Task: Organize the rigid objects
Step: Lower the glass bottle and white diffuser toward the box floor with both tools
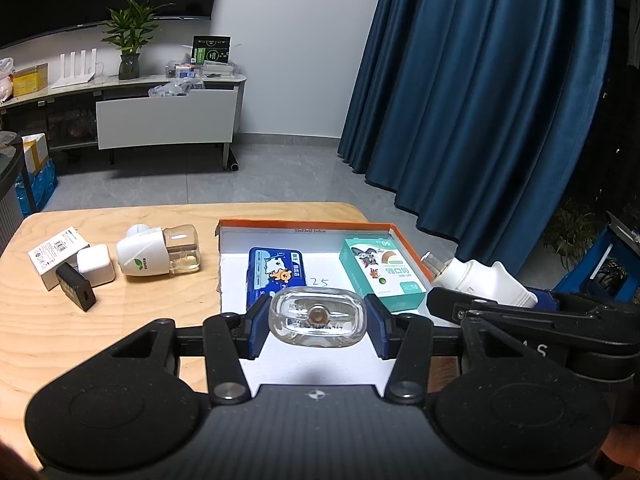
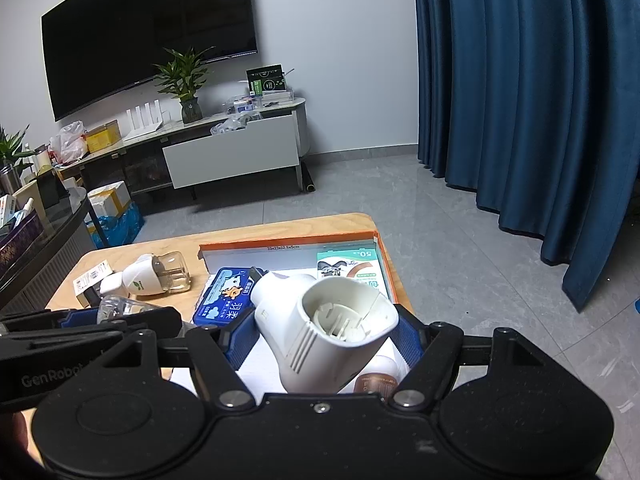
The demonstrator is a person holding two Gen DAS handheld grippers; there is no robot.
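A clear glass bottle (image 1: 318, 317) is hanging bottom-forward over the near edge of the shallow orange-rimmed box (image 1: 304, 226), beside a white plastic heater body (image 2: 320, 332) with its hollow end showing. Inside the box a blue pack (image 1: 276, 276) and a green pack (image 1: 382, 274) are lying flat. An assembled white-and-clear unit (image 1: 158, 255), a white box (image 1: 56, 254), a white cube (image 1: 95, 265) and a black block (image 1: 75, 286) are sitting toward the table's far left — all apart from the box.

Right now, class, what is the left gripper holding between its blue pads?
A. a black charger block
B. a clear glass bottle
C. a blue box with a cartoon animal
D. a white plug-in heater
B: in the left wrist view the left gripper has its blue pads pressed on either side of the clear glass bottle, held above the orange-rimmed box.
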